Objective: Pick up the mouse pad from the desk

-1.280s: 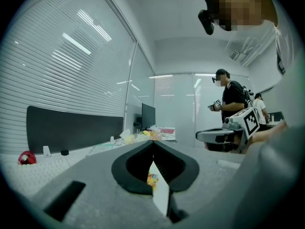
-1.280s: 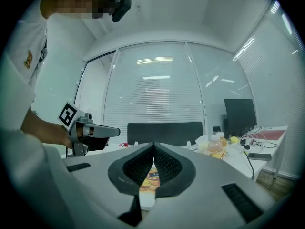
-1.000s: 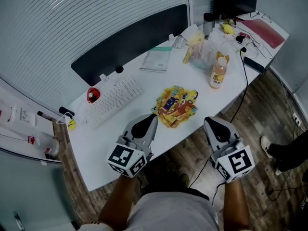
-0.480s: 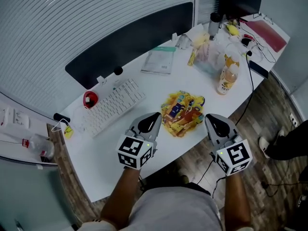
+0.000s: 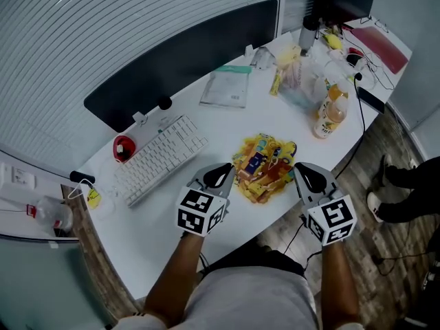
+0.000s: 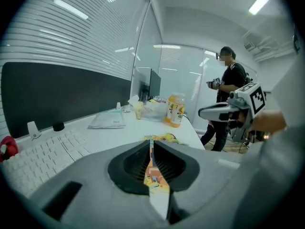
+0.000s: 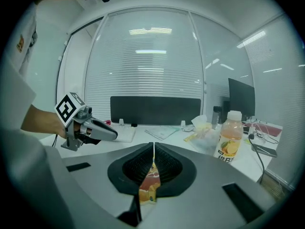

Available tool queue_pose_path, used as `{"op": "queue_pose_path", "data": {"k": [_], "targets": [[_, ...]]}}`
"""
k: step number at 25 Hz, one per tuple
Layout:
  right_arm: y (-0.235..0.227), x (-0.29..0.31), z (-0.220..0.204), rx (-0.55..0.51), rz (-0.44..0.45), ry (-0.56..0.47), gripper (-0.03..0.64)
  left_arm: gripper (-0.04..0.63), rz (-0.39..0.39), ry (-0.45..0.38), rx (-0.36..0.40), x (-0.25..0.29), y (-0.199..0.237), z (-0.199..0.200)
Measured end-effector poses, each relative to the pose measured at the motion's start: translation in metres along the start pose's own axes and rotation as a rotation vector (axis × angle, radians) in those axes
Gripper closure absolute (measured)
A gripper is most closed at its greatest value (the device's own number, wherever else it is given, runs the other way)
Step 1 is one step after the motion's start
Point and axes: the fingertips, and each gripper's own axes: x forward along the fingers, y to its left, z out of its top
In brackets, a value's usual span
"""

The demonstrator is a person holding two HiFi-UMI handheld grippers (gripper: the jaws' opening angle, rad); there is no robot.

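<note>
The mouse pad (image 5: pixel 265 167), printed in yellow and orange, lies on the white desk (image 5: pixel 158 232) near its front edge. My left gripper (image 5: pixel 221 175) hovers at the pad's left edge, jaws shut and empty. My right gripper (image 5: pixel 303 174) hovers at the pad's right edge, also shut with nothing held. In the left gripper view the mouse pad (image 6: pixel 162 138) shows just past the closed left gripper (image 6: pixel 152 144), and the right gripper (image 6: pixel 209 112) points in from the right. In the right gripper view a sliver of pad shows through the closed right gripper (image 7: pixel 154 149), with the left gripper (image 7: pixel 112 133) opposite.
A white keyboard (image 5: pixel 161 158) and a red object (image 5: pixel 124 148) lie left of the pad. An orange juice bottle (image 5: pixel 330 115), a plastic packet (image 5: pixel 227 88) and clutter with cables sit further back. A dark partition (image 5: pixel 179 53) backs the desk. A person (image 5: pixel 405 184) stands at the right.
Both grippers have moved forward and down towards the desk and now flank the mouse pad. Their jaws have stayed shut.
</note>
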Motion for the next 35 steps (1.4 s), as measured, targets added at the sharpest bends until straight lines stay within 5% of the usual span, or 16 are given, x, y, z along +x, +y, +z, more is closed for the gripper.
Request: {"op": "queue_pose_path", "data": {"k": [4, 7, 13, 23, 35], "targets": [[-0.007, 0.012, -0.011, -0.004, -0.003, 0.045, 0.601, 0.567, -0.005, 0.05, -0.005, 0.01, 0.004, -0.008], [-0.013, 0.02, -0.018, 0.0, 0.011, 0.072, 0.601, 0.478, -0.006, 0.091, -0.009, 0.016, 0.005, -0.015], [-0.021, 0.036, -0.034, -0.002, 0.053, 0.125, 0.593, 0.403, 0.017, 0.169, -0.031, 0.025, 0.009, -0.029], [-0.039, 0.069, -0.073, 0.025, 0.127, 0.271, 0.371, 0.331, 0.056, 0.295, -0.06, 0.044, 0.007, -0.051], [-0.061, 0.102, -0.106, 0.034, 0.115, 0.423, 0.301, 0.275, 0.102, 0.418, -0.094, 0.058, 0.009, -0.082]]}}
